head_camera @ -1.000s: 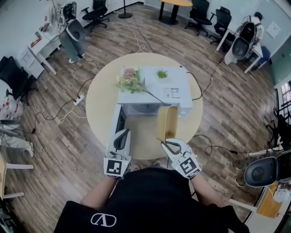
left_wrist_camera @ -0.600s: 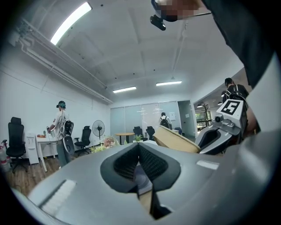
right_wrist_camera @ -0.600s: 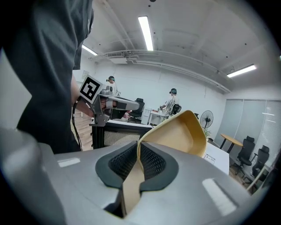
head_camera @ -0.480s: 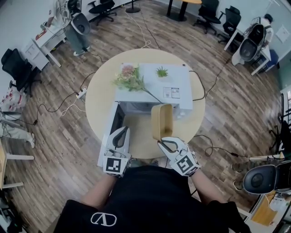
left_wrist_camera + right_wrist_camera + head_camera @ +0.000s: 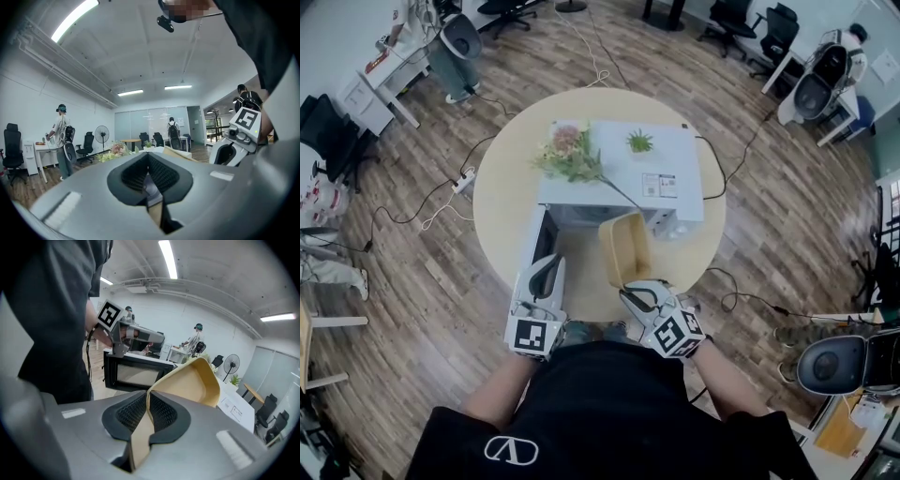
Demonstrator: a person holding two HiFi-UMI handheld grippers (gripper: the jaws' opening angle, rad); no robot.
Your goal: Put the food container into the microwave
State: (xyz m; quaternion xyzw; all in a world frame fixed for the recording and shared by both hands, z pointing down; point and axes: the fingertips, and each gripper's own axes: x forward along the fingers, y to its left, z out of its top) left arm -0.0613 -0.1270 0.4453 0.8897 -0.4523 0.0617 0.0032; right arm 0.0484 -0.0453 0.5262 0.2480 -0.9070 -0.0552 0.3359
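**Container held in front of the open microwave, not yet inside**

Nearest us, the right gripper (image 5: 147, 409) has its jaws pressed onto one wall of the food container (image 5: 623, 247). The tan sheet runs straight down between the ribbed pads. The container hangs tipped on edge from that one-sided pinch, with its hollow facing up and left in the head view. It is above the bench (image 5: 500, 202), just short of the microwave (image 5: 619, 180).

The left gripper (image 5: 547, 268) hovers just beside the free end of the microwave door (image 5: 537, 246). Its jaws are drawn together, and we can make out nothing gripped between them. Whether it touches the door, we cannot tell.

The door stands swung out to the left, so the cavity mouth (image 5: 581, 223) is exposed. The container's far rim sits to the right of that mouth. Farther back, a bunch of flowers (image 5: 567, 155) and a small potted plant (image 5: 638, 143) rest on the microwave's top.

We judge this to be the carry-and-approach step. The door is open and the grasp is made, but insertion has not begun.

The next move calls for:
- levelling the container;
- shifting it left to line up with the opening;
- sliding it forward under the cavity roof before releasing it.

The thin wall may flex in the pinch, so a slow entry seems wise.
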